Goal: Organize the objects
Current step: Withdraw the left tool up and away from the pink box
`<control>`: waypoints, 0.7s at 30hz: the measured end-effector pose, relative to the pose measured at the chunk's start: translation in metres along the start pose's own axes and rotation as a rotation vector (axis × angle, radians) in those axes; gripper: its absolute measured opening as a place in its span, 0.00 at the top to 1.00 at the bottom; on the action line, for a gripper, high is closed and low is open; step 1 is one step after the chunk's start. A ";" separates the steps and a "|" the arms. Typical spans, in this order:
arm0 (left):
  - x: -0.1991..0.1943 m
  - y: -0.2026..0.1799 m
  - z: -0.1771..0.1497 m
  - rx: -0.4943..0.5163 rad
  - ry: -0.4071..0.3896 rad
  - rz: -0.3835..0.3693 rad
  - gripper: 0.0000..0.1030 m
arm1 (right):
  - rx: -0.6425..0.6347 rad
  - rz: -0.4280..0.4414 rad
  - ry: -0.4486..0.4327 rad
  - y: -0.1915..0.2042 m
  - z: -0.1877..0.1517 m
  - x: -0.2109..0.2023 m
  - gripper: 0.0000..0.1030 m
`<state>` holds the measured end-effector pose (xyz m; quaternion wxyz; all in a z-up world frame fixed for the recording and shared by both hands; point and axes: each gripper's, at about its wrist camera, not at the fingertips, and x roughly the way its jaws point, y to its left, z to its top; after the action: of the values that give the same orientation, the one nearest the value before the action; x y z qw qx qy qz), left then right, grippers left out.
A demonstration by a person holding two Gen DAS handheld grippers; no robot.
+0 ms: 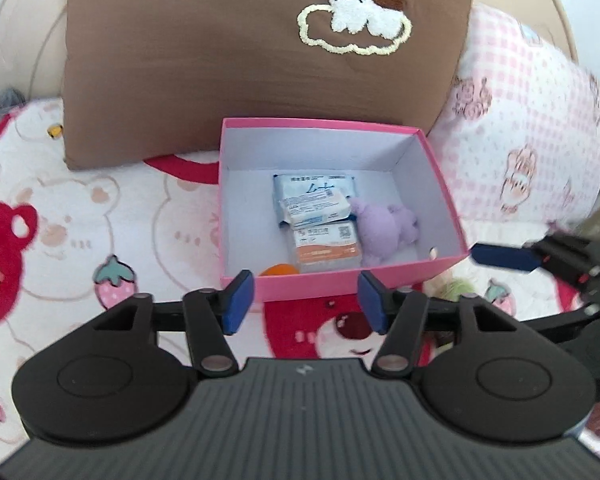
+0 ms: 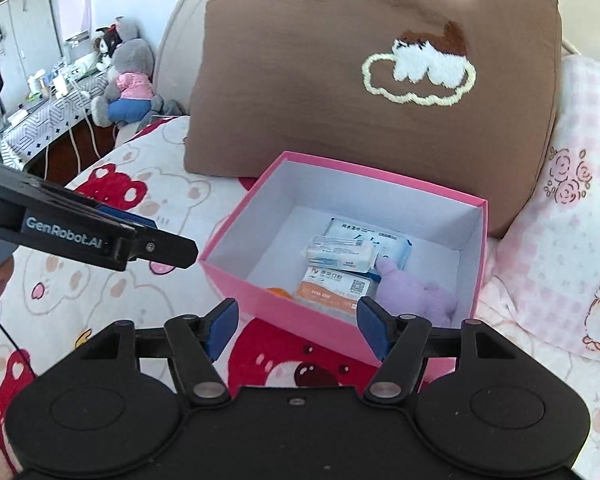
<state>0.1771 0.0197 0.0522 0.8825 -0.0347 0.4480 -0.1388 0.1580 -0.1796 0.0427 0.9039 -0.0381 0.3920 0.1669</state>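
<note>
Both grippers, left (image 1: 306,300) and right (image 2: 295,326), hover with fingers spread, empty, over the pink box (image 1: 340,284); only the right view shows a grey plush toy (image 2: 129,80).

Bed w/ bear-print sheet (image 1: 59,216): pink box (image 1: 324,284), brown cushion (image 1: 239,60), pink checked pillow (image 1: 540,120) on it.

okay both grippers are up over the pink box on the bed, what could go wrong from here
1. The pink box sits on soft bedding, so a nudge from the open left gripper or right gripper could tip it.
2. The packets are stacked loosely beside the purple plush toy; dropping more in could bury the orange item in the near corner.
3. A greenish plush lies outside, partly hidden by the left gripper, and could be missed.
</note>
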 end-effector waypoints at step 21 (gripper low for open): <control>-0.057 -0.025 -0.055 0.094 0.045 -0.017 0.35 | -0.018 0.039 -0.050 0.018 -0.037 -0.075 0.07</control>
<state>0.0962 0.0154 0.0686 0.8716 0.0062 0.4605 -0.1680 0.0781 -0.1905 0.0723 0.9097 -0.0346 0.3683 0.1889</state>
